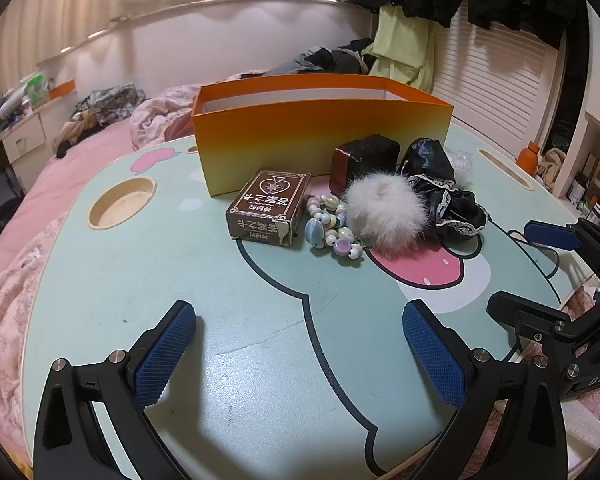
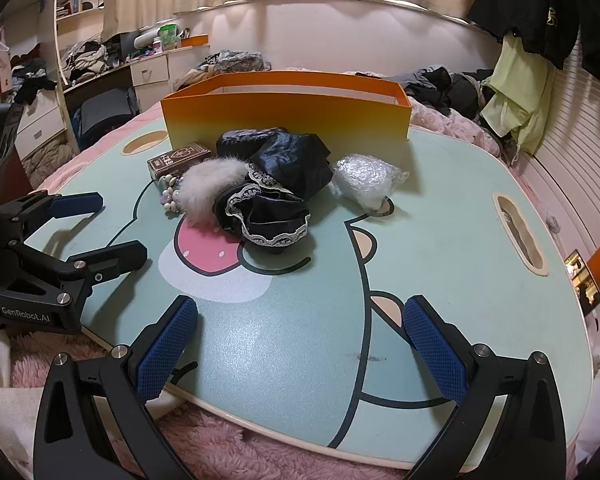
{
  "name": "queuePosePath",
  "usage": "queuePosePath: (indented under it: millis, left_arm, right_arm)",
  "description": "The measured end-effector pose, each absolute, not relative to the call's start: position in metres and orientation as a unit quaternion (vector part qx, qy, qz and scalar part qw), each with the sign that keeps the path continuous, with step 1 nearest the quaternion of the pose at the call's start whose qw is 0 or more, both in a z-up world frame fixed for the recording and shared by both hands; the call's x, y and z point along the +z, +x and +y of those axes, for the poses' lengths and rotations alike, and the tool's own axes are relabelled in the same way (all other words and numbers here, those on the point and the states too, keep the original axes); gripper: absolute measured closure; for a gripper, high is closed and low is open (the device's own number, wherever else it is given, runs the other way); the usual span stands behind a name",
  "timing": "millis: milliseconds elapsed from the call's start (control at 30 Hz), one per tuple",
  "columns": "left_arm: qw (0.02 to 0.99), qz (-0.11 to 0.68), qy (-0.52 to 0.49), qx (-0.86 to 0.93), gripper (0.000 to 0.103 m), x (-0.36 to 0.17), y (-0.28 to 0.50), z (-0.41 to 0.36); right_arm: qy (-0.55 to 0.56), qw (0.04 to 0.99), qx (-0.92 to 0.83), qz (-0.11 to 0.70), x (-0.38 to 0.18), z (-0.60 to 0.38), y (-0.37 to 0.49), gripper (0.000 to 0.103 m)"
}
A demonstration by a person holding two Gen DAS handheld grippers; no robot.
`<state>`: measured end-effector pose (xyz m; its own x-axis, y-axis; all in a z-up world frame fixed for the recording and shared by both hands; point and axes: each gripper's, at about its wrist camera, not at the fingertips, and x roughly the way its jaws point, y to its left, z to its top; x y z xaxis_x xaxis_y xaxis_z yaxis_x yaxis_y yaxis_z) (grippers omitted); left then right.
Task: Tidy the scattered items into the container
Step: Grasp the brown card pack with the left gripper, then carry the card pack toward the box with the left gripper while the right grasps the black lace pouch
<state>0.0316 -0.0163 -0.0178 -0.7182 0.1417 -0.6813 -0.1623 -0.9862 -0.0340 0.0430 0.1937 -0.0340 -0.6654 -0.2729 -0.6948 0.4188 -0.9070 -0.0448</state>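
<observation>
An orange box stands open at the back of a mint cartoon lap table. In front of it lie a brown card box, a bead bracelet, a white fur puff, a dark red pouch, a black lace-trimmed cloth and a clear bubble-wrap bundle. My left gripper is open and empty, short of the items. My right gripper is open and empty at the table's near edge.
The table rests on a pink bed. It has a round cup recess at the left and a slot at the right. Clothes hang at the right. A cluttered desk stands at the left.
</observation>
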Motion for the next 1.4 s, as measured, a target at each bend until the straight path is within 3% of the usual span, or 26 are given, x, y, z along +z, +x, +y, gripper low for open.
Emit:
queuePosePath:
  millis: [400, 700, 833, 1000, 1100, 1400]
  left_arm:
    - [0.087, 0.014, -0.372, 0.924, 0.001, -0.016, 0.03, -0.015]
    - [0.076, -0.02, -0.344, 0.936, 0.004, 0.023, -0.013, -0.037]
    - [0.088, -0.013, -0.371, 0.924, 0.027, 0.022, -0.043, -0.034]
    - [0.102, -0.017, -0.402, 0.91, 0.038, 0.007, -0.063, -0.03]
    - [0.112, -0.05, -0.418, 0.9, 0.064, -0.001, -0.067, -0.039]
    - [0.131, -0.106, -0.396, 0.903, 0.063, -0.001, -0.036, -0.065]
  right_arm:
    - [0.359, 0.193, -0.908, 0.1, -0.036, 0.193, 0.044, 0.0]
    - [0.358, 0.192, -0.909, 0.096, -0.037, 0.195, 0.045, 0.0]
    - [0.358, 0.192, -0.909, 0.096, -0.037, 0.195, 0.045, 0.0]
    - [0.358, 0.192, -0.909, 0.096, -0.037, 0.195, 0.045, 0.001]
    - [0.358, 0.191, -0.909, 0.096, -0.037, 0.195, 0.044, 0.001]
    - [0.36, 0.189, -0.909, 0.095, -0.036, 0.194, 0.043, 0.001]
